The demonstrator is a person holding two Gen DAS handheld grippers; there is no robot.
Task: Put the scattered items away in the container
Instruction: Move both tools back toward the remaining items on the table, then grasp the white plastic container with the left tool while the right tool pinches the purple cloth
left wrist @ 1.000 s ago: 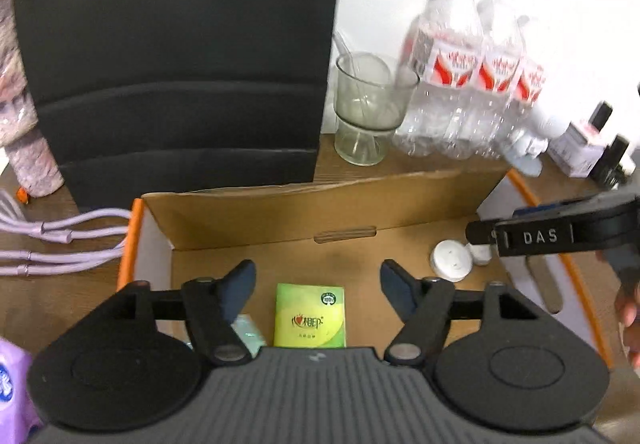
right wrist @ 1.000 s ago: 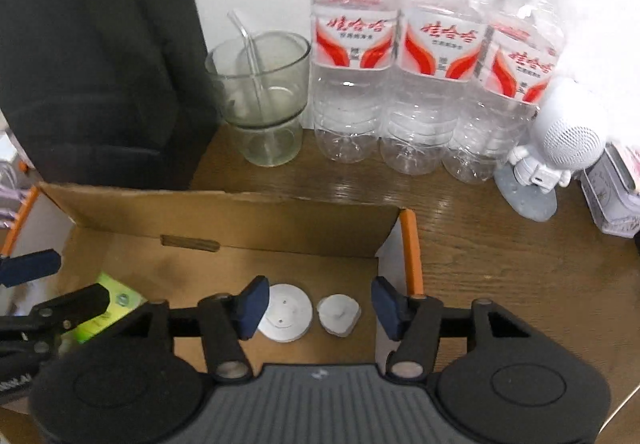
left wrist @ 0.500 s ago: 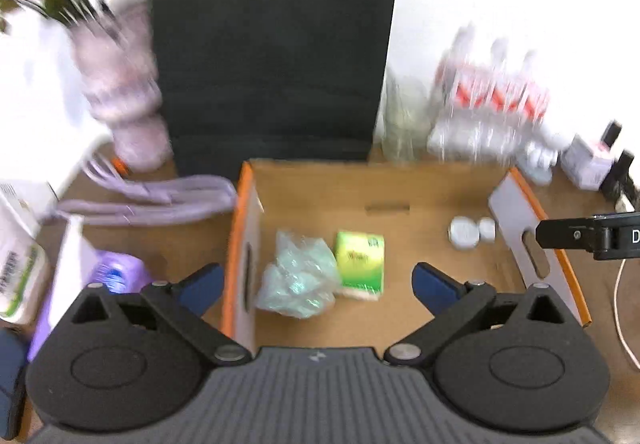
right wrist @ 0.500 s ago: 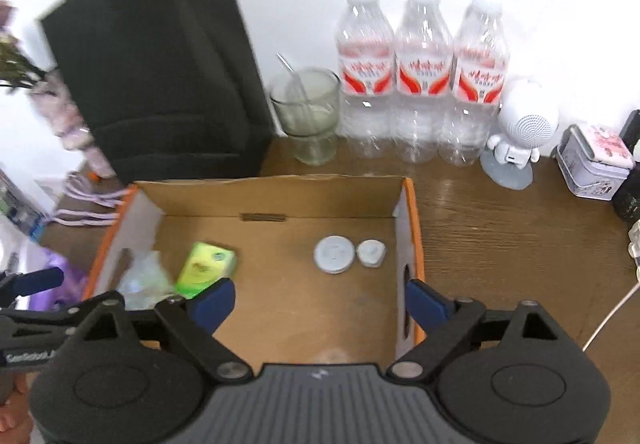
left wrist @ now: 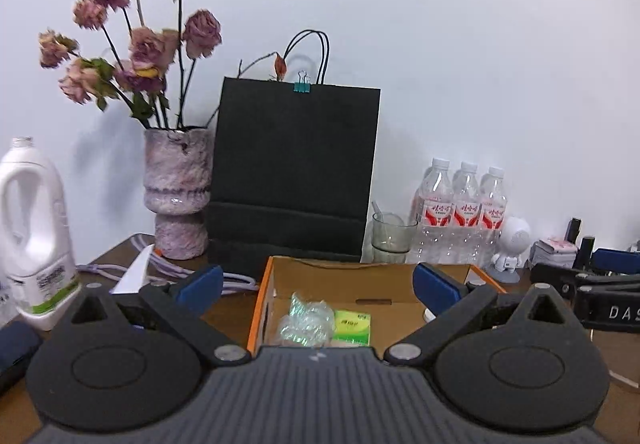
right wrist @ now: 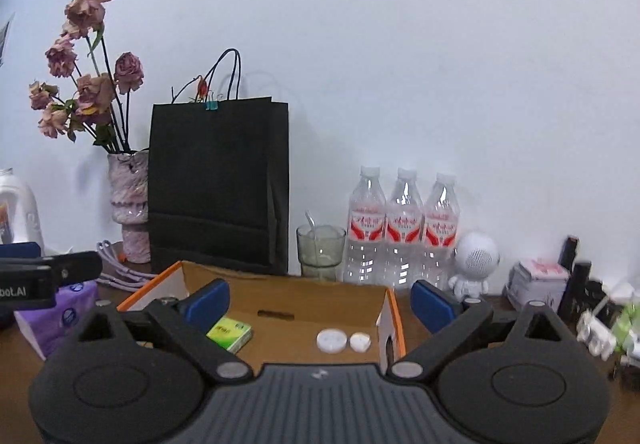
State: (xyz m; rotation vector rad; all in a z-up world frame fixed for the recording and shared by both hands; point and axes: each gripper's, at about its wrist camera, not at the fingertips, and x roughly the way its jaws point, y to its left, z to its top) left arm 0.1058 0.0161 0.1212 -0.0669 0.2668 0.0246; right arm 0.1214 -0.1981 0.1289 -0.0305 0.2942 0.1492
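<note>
Your left gripper (left wrist: 316,282) and right gripper (right wrist: 320,296) both gape wide, holding nothing, the right one's jaws having just been opening. Inside the orange-edged cardboard box (right wrist: 280,298) lie a green tissue packet (right wrist: 229,333), crumpled clear plastic (left wrist: 306,322) and two white round caps (right wrist: 342,341). A purple tissue pack (right wrist: 60,312) beside it looks left.

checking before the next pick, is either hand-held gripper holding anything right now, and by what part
Nothing is held. The left hand-held gripper and the right hand-held gripper both stand wide open and empty, their jaws having just been opening, above the cardboard box.

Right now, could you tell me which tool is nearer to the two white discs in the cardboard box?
Right. The right tool faces the box's right end, where the white discs lie just ahead. The left tool faces the cardboard box's left end, by the green packet.
</note>
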